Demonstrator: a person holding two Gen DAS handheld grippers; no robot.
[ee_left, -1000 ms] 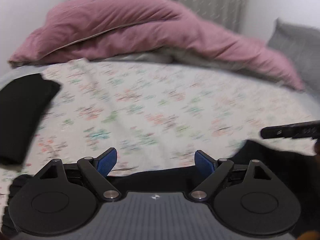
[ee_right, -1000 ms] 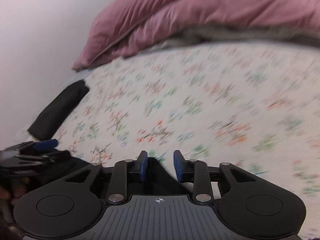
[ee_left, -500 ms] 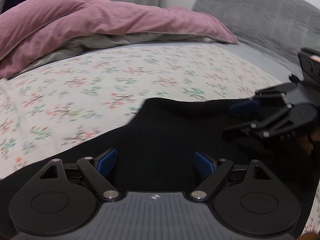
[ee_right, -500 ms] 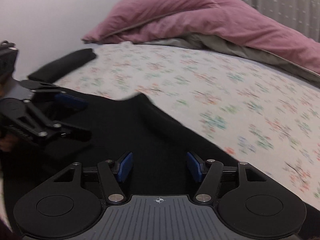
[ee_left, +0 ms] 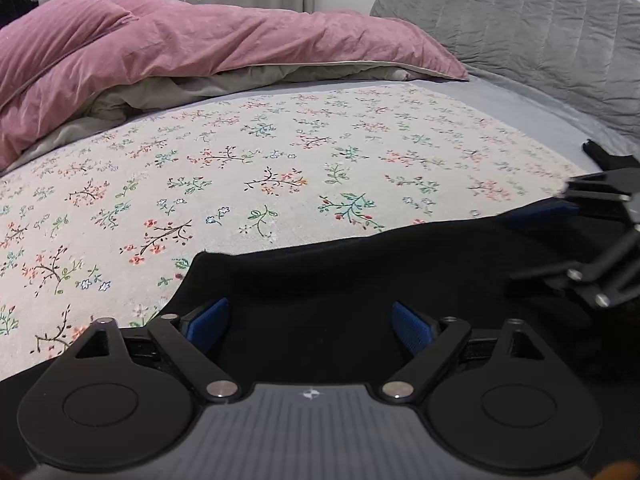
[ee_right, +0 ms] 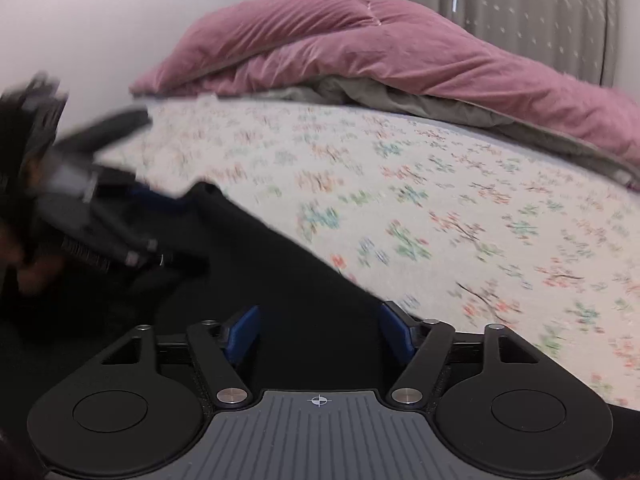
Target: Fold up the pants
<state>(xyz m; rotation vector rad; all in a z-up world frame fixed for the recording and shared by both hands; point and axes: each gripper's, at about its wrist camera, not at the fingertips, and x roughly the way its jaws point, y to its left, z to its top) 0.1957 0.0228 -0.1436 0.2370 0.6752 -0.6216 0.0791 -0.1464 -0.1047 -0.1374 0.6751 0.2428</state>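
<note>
Black pants point(ee_left: 360, 280) are lying across the near edge of the bed point(ee_left: 280, 168), stretching left to right under both grippers. The left gripper point(ee_left: 310, 322) and right gripper point(ee_right: 318, 330) are standing wide, the right one's fingers just having been opening, nothing pinched.

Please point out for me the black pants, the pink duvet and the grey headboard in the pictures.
black pants point(ee_left: 340, 280), left wrist view, on the flat cloth near its far edge.
pink duvet point(ee_left: 224, 40), left wrist view, on its creased top.
grey headboard point(ee_left: 520, 12), left wrist view, on its quilted face.
</note>
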